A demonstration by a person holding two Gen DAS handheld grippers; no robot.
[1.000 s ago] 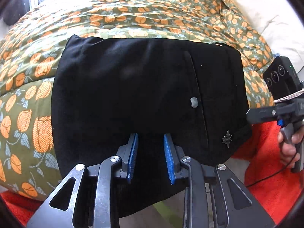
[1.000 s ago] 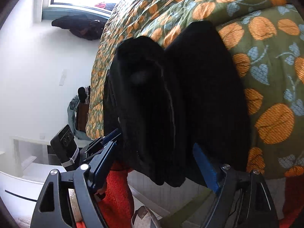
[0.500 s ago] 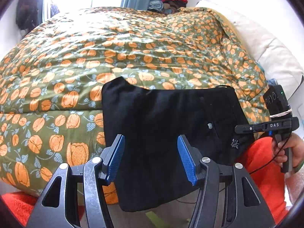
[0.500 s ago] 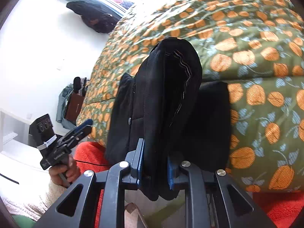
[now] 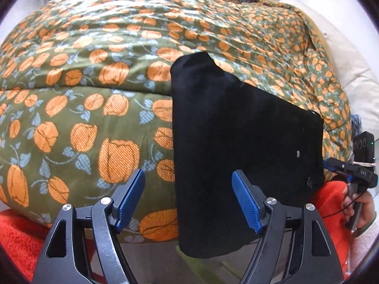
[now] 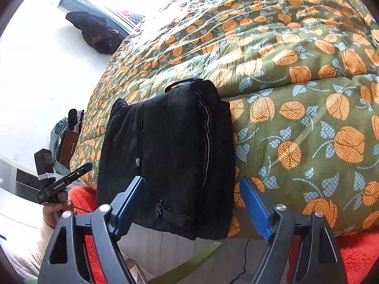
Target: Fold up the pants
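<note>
The black pants (image 5: 241,146) lie folded into a compact rectangle on the near edge of the bed, the lower end hanging over the side. They also show in the right wrist view (image 6: 170,156), with a button and a small metal charm on top. My left gripper (image 5: 189,201) is open and empty, drawn back from the pants' left edge. My right gripper (image 6: 194,203) is open and empty, its blue pads either side of the hanging end without gripping it. The right gripper also shows at the right edge of the left wrist view (image 5: 350,168).
The bed has a green quilt with orange tulips (image 5: 94,94). A white pillow (image 5: 343,54) lies at the far right. Red fleece (image 6: 350,255) lies below the bed edge. Dark clothes (image 6: 97,33) sit by the window. A bedside shelf (image 6: 26,179) stands at left.
My left gripper opened, let go of the pants and drew back to the left. My right gripper closed on the folded pants, then opened and released them on the bed.
</note>
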